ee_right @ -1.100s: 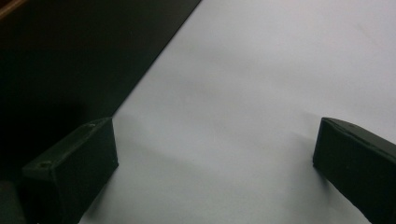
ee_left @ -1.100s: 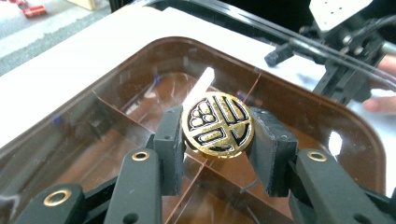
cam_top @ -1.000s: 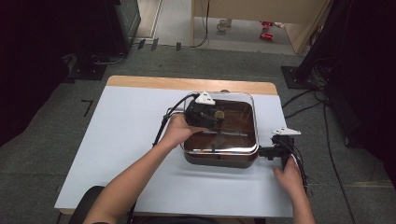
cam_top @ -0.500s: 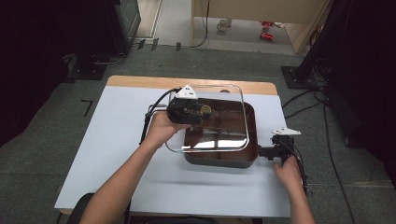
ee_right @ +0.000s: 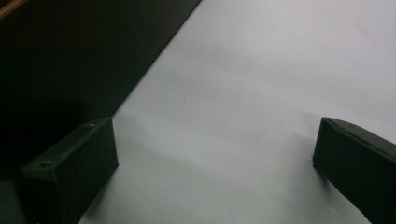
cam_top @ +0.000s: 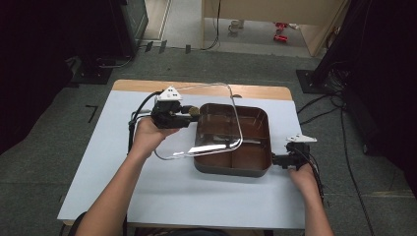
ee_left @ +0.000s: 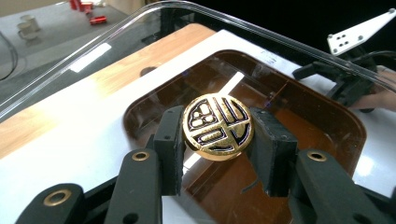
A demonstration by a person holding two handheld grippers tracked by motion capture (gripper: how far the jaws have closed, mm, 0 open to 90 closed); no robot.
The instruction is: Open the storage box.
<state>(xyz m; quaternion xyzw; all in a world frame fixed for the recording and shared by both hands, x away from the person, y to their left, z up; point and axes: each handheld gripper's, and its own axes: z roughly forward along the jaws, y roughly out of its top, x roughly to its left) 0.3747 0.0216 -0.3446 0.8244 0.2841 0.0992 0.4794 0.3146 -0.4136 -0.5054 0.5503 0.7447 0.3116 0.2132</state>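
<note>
left gripper view is showing the left gripper (ee_left: 218, 154) pinching the gold knob (ee_left: 218, 127) of the clear lid (cam_top: 206, 123). the knob's black marks are not words. the lid is hanging tilted over the brown pan (cam_top: 255, 160). the right gripper (ee_right: 215, 172) is sitting spread wide beside it.

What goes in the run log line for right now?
left gripper: shut on gold round knob | clear glass lid: lifted | brown square pan: uncovered | right gripper: open

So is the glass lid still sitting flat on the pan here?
No: in the high view the glass lid is lifted and tilted, shifted left off the pan, held by its gold knob in the left gripper.
</note>
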